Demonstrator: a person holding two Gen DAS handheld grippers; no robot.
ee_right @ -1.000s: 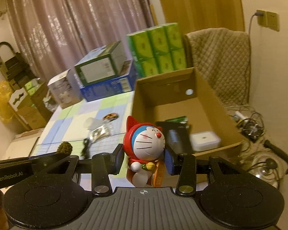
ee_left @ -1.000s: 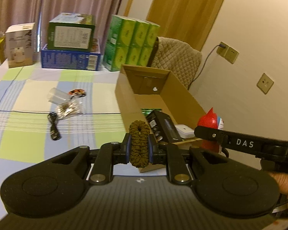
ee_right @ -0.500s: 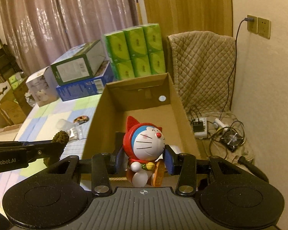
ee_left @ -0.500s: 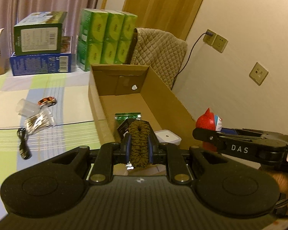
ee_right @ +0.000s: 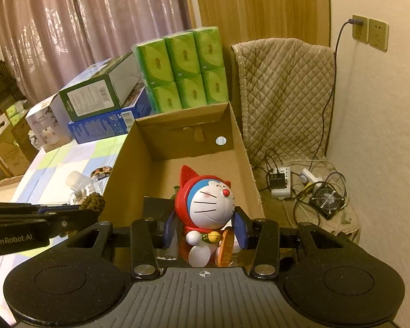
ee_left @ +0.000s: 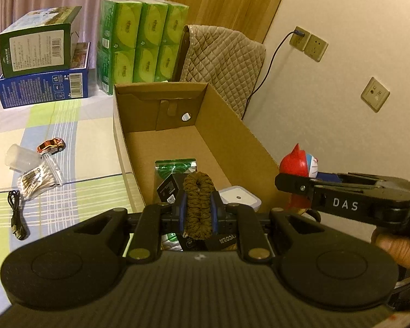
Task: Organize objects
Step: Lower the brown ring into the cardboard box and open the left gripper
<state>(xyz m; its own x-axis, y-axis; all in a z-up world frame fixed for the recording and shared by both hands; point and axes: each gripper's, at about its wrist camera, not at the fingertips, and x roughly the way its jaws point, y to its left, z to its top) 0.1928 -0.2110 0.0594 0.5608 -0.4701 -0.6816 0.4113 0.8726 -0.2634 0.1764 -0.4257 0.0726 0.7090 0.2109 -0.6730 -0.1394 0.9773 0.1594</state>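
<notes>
My left gripper (ee_left: 198,205) is shut on a brown braided loop (ee_left: 198,191) that stands upright between the pads, over the near end of the open cardboard box (ee_left: 232,125). A green foil packet (ee_left: 175,166), a black carton (ee_left: 168,188) and a white square device (ee_left: 237,198) lie in the box below it. My right gripper (ee_right: 205,227) is shut on a cat figurine with a red hood (ee_right: 205,205), which tilts to the right above the box floor (ee_right: 199,164). In the left wrist view the figurine (ee_left: 295,164) shows just past the box's right wall.
On the checked cloth left of the box lie a toy car (ee_left: 52,145), a clear cup (ee_left: 22,158), a bag of cotton swabs (ee_left: 39,177) and a black cable (ee_left: 15,216). Green tissue packs (ee_left: 142,41) and stacked cartons (ee_left: 41,54) stand behind. A quilted chair (ee_right: 284,95) and floor cables (ee_right: 300,186) are at the right.
Both grippers have moved right and forward, from beside the box to over its near end. The figurine now leans to the right between the right pads.
</notes>
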